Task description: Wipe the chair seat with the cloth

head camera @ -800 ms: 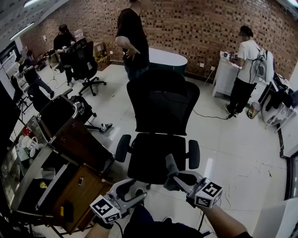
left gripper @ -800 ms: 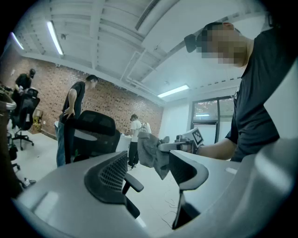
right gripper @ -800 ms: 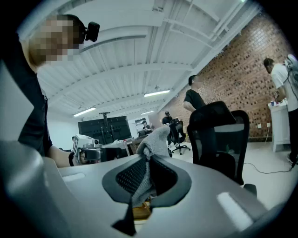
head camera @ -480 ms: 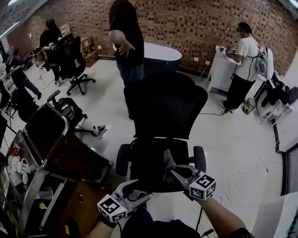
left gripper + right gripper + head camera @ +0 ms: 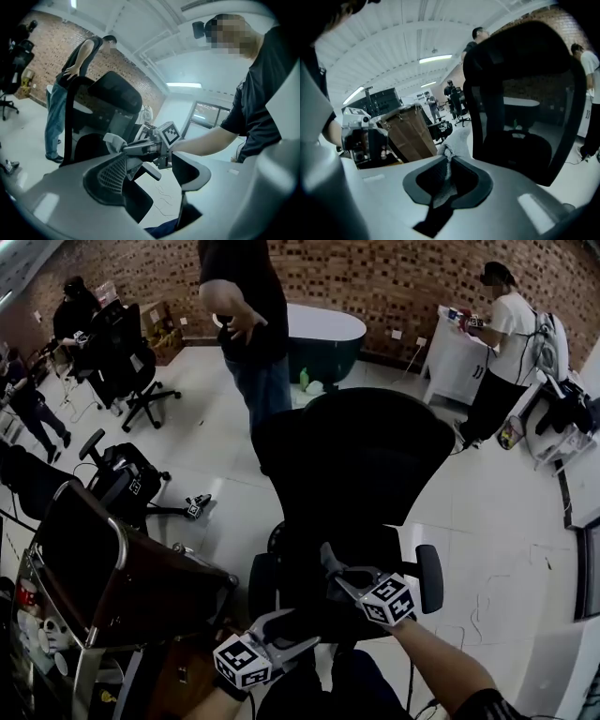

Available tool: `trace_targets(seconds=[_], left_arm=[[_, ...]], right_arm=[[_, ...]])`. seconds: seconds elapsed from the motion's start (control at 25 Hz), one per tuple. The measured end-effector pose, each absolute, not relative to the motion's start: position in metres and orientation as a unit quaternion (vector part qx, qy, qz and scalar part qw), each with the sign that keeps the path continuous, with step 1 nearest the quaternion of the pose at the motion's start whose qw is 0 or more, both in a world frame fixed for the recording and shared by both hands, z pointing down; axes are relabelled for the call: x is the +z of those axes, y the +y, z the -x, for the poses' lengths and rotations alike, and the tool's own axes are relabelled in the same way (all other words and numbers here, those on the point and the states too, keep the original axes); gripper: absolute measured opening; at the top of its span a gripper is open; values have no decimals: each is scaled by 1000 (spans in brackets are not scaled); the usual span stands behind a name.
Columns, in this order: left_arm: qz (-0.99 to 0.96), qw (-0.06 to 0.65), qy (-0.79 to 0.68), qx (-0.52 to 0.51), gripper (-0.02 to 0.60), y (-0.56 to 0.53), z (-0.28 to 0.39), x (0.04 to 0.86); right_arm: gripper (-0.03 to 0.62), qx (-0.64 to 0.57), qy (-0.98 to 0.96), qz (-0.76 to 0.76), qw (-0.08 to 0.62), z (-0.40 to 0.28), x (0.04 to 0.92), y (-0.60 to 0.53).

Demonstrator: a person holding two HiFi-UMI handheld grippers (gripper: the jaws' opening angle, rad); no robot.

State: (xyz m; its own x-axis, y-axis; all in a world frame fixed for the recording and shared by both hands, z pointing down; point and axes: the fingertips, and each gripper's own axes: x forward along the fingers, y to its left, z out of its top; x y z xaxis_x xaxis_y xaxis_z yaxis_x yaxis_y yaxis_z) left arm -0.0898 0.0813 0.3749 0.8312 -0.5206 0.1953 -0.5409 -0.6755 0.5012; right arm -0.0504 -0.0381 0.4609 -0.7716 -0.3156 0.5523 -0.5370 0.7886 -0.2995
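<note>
- The chair (image 5: 356,474) is a black office chair with a tall mesh back and two padded armrests. It stands on a pale tiled floor (image 5: 487,521).
- The right gripper (image 5: 449,164) has its jaws pressed together on a light grey cloth (image 5: 457,143). A bunched tuft of the cloth pokes out past the tips.
- The cloth is held at the front of the chair seat (image 5: 520,152). Whether it touches the seat cannot be told.
- The left gripper (image 5: 151,174) has its jaws spread wide with nothing between them. It sits near the seat's front left corner, just beside the right gripper.
- Each gripper's cube bears black-and-white square markers, which are patterns rather than letters.
- A person in a dark top and jeans (image 5: 246,324) stands right behind the chair back.
- A brown cart (image 5: 122,568) stands left of the chair.
- A brick wall (image 5: 375,287) runs well behind the chair.
- A person in a white shirt (image 5: 506,343) is at a counter, far right of the chair.
</note>
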Motion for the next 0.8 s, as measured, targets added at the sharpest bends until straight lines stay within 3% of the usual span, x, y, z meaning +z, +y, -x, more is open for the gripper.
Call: trace_targets(seconds=[0.44, 0.8], left_arm=[[-861, 369, -349, 17, 322, 14, 100, 489], [-858, 388, -337, 9, 322, -14, 88, 541]], right_arm=[[32, 202, -873, -166, 411, 122, 687, -122], [32, 129, -876, -126, 447, 168, 790, -147]])
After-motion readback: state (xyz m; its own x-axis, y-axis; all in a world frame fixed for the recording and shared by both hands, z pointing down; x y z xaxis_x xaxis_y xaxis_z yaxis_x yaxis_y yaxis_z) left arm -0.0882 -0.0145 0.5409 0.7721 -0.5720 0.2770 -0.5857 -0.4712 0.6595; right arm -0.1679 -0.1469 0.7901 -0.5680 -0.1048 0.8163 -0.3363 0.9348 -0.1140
